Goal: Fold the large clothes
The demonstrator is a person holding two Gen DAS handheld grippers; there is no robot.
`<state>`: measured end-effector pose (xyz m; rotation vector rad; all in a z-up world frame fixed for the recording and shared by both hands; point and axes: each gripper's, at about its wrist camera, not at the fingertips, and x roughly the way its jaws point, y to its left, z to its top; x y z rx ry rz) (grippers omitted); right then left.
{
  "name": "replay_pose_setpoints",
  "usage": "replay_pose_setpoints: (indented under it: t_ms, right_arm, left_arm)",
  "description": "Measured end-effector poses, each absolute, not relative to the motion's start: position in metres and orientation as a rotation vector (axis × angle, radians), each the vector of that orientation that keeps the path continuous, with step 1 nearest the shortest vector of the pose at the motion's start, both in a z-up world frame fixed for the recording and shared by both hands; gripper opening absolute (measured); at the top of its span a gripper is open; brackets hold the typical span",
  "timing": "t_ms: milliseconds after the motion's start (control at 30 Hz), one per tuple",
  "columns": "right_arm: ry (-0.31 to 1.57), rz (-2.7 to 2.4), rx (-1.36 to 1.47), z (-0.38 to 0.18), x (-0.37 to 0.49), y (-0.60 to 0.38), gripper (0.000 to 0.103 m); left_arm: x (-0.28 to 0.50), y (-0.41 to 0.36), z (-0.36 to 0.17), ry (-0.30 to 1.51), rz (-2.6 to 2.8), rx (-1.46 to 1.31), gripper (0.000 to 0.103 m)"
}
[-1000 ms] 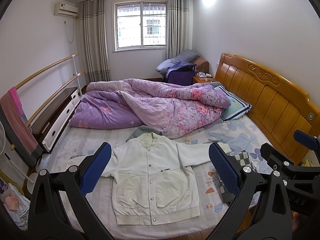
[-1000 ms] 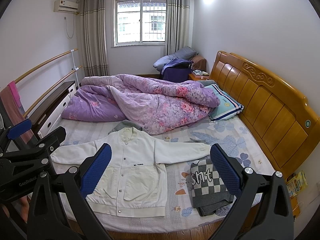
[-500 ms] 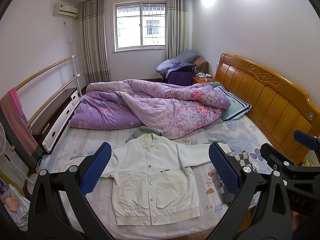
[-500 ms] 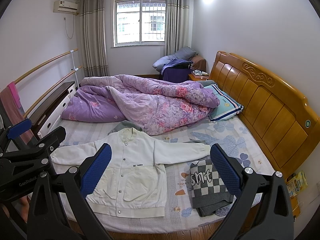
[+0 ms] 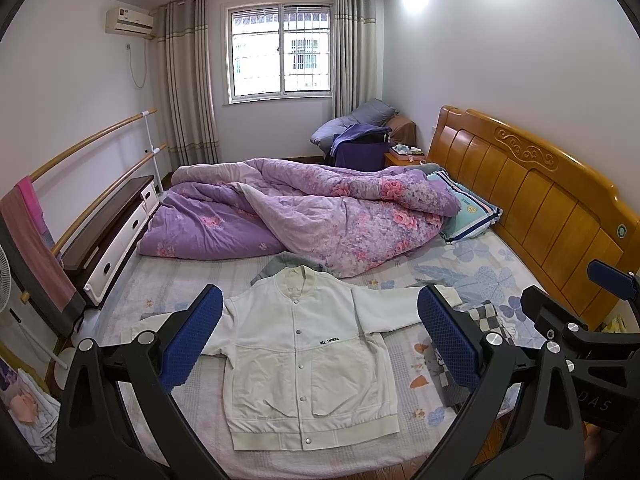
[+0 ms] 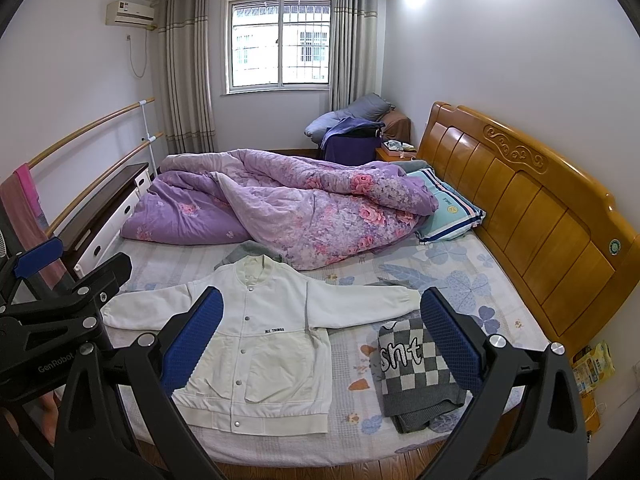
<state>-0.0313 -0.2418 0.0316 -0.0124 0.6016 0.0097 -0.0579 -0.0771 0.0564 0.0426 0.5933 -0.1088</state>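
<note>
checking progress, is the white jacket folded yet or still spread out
Spread out: the white jacket lies flat on the bed, front buttoned, both sleeves stretched sideways, nothing folded over.

bright | window [image 5: 280, 50] daylight, ceiling glare | sharp | edges perhaps warped

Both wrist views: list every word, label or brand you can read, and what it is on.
"ALL THINGS": chest of the white jacket.
"snt": white letters on the folded checkered sweater.
"GenRobot": body of the left tongs, seen in the right wrist view.
"DAS": partial letters on the body of the right tongs, seen in the left wrist view.
Too small to read: pillow print, air conditioner label, headboard sticker, yellow packet.
</note>
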Motion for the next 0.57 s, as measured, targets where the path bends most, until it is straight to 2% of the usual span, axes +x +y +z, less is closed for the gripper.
replay_pose_setpoints:
  t_ms: [567]
  right_arm:
    - [0.611,0.005,-0.012,0.027,-0.0342,-0.2471,0.095]
  left_arm:
    - [-0.0579,-0.0782,0.0521,0.606,-0.12,0.05,0.098]
